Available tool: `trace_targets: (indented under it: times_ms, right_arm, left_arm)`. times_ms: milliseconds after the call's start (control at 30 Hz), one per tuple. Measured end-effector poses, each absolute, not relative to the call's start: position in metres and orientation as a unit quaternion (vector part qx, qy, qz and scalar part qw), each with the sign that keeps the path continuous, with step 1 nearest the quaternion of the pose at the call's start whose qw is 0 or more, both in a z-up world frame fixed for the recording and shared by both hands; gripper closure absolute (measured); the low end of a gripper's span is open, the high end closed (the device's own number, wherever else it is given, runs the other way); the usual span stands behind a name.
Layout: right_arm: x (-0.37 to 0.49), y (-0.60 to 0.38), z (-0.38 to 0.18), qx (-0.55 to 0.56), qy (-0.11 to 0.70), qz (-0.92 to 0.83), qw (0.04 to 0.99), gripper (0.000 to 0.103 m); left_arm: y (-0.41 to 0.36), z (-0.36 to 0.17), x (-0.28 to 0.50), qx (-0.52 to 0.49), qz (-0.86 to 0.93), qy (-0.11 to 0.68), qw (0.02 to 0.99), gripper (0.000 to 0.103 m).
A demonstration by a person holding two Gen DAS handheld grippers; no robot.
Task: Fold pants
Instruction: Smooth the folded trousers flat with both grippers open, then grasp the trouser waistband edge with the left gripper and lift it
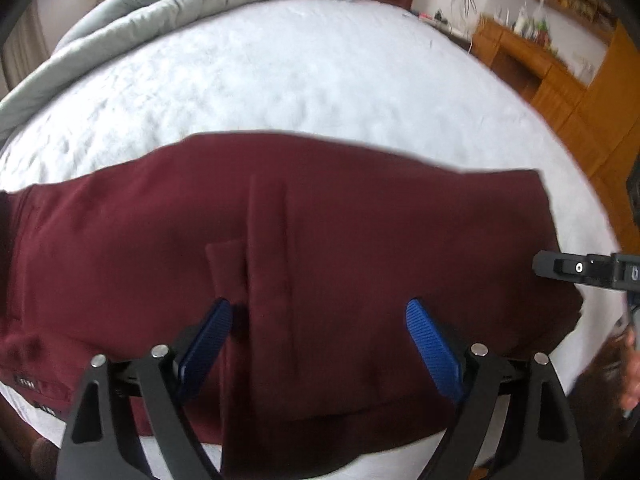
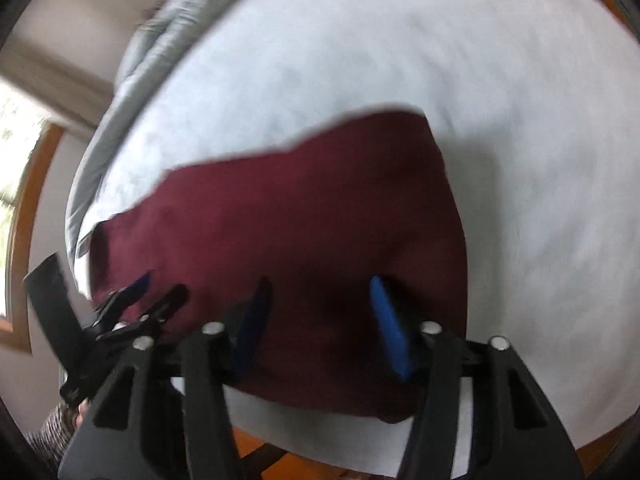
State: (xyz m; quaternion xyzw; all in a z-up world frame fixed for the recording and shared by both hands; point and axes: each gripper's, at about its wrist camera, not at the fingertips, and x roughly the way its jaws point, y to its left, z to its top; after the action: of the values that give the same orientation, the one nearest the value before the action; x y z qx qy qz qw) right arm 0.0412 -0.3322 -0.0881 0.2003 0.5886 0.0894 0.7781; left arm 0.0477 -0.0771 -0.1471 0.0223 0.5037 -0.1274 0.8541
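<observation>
The dark red pants [image 1: 280, 248] lie folded across the white bed [image 1: 280, 80], near its front edge. My left gripper [image 1: 320, 312] is open just above them, its blue pads [image 1: 432, 352] apart and holding nothing. A pocket flap [image 1: 226, 268] shows beside the left pad. The right gripper's black body [image 1: 580, 270] enters from the right edge over the pants' right end. In the right wrist view the pants [image 2: 300, 220] fill the middle. My right gripper [image 2: 320, 292] is open above them and empty. The left gripper [image 2: 136, 300] shows at the left.
A grey quilt [image 1: 180, 0] is bunched at the bed's far left. Wooden furniture [image 1: 560, 80] stands to the right of the bed. A window with a wood frame [image 2: 24, 220] is at the left in the right wrist view. Wooden floor [image 2: 256, 452] shows below the bed edge.
</observation>
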Motion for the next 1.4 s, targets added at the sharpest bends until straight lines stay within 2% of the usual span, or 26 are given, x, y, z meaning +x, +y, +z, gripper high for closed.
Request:
trace_targets:
  times_ms: [100,200,367,400,533,633,767,833,967,1067,1233,1400]
  right_arm:
    - [0.036,-0.339,-0.086,0.229,0.576,0.092,0.779,0.056]
    - [0.029,-0.333,-0.066,0.219,0.558,0.098,0.794,0.047]
    - [0.034,-0.306,-0.086,0.16,0.591,0.068,0.788,0.047]
    - [0.035,-0.307,-0.086,0.154,0.59,0.066,0.79,0.045]
    - [0.034,-0.299,-0.062,0.152,0.577,0.082,0.798,0.043]
    - [0.026,-0.287,-0.04,0.178,0.547,0.119,0.809,0.043]
    - [0.019,-0.252,-0.032,0.177,0.54,0.155,0.808,0.043]
    - [0.018,-0.236,-0.04,0.176,0.546,0.173,0.8,0.041]
    - [0.022,-0.213,-0.064,0.177,0.568,0.175,0.785,0.041]
    - [0.025,-0.209,-0.078,0.184,0.577,0.168,0.778,0.04]
    - [0.022,-0.206,-0.081,0.171,0.577,0.162,0.782,0.04]
    - [0.022,-0.208,-0.083,0.179,0.575,0.159,0.782,0.04]
  left_arm:
    - [-0.071,-0.152,0.047,0.014,-0.132,0.511,0.849,0.01]
    - [-0.058,-0.147,0.05,-0.021,-0.127,0.522,0.843,0.011]
    - [-0.052,-0.157,0.048,-0.02,-0.125,0.526,0.841,0.009]
    - [-0.052,-0.156,0.048,-0.017,-0.127,0.527,0.84,0.009]
    - [-0.036,-0.14,0.048,-0.027,-0.135,0.531,0.836,0.013]
    - [0.001,-0.115,0.041,-0.056,-0.133,0.512,0.847,0.013]
    - [0.093,-0.09,0.026,-0.126,-0.096,0.506,0.848,0.013]
    - [0.143,-0.089,0.016,-0.171,-0.063,0.515,0.838,0.024]
    - [0.242,-0.104,-0.016,-0.3,-0.009,0.519,0.801,0.026]
    - [0.28,-0.124,-0.027,-0.364,-0.003,0.505,0.782,0.027]
    - [0.291,-0.162,-0.008,-0.444,-0.026,0.499,0.744,0.036]
    - [0.292,-0.188,0.009,-0.488,-0.024,0.494,0.719,0.036]
